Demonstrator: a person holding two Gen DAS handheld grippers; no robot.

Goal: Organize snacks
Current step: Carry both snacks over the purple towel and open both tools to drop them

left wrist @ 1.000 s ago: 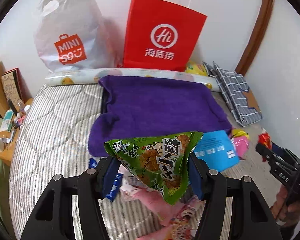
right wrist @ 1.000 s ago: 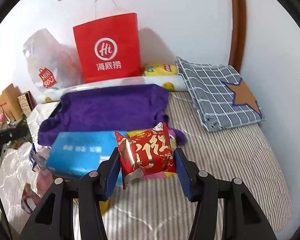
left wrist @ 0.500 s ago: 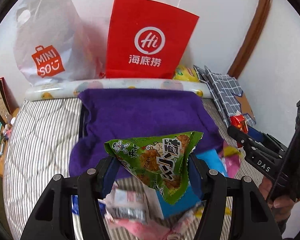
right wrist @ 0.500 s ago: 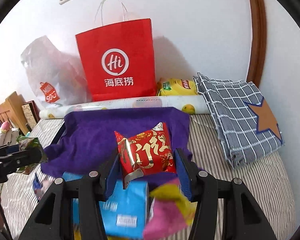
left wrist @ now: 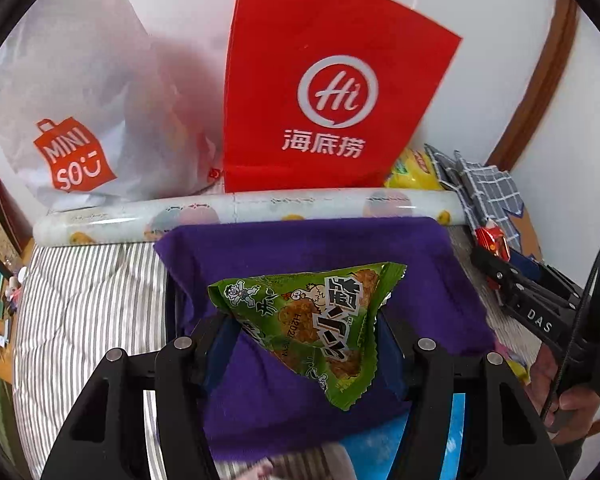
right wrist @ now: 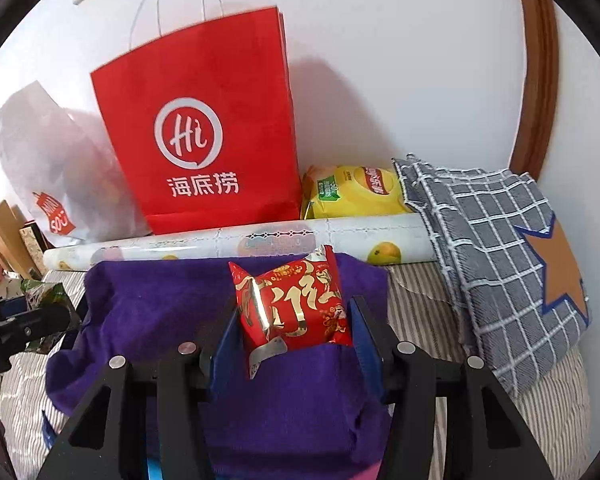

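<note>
Snacks in hand: a green snack packet (left wrist: 320,320) sits pinched between the pads of the left claw (left wrist: 304,336); a red snack packet (right wrist: 296,312) sits pinched the same way in the right claw (right wrist: 294,324).
Where they are: both packets hang above the purple towel (left wrist: 300,248) spread on the striped bed (left wrist: 84,292), neither one touching it.
Likely target: the red paper bag (right wrist: 204,132) upright against the wall, just behind the patterned roll (right wrist: 268,240); a white plastic bag (left wrist: 80,112) stands beside it on the left. Which bag each packet belongs in cannot be told.
Step in hand: judged to be the carry toward the bags, drop not yet begun.
Doing it well: lift each packet above the bag's rim before going forward, since the mouth sits high and the roll blocks a low approach.
Order: one claw at a time looks safer; the right claw shows close by in the left view, at its right edge, so both entering one mouth could clash.
Release: spread the pads only once the packet is clearly inside the opening.
Risk: the paper bag is light and could tip if a claw knocks its front face.
Nearby: a yellow chip bag (right wrist: 352,192) and a checked cushion (right wrist: 496,260) lie to the right.
</note>
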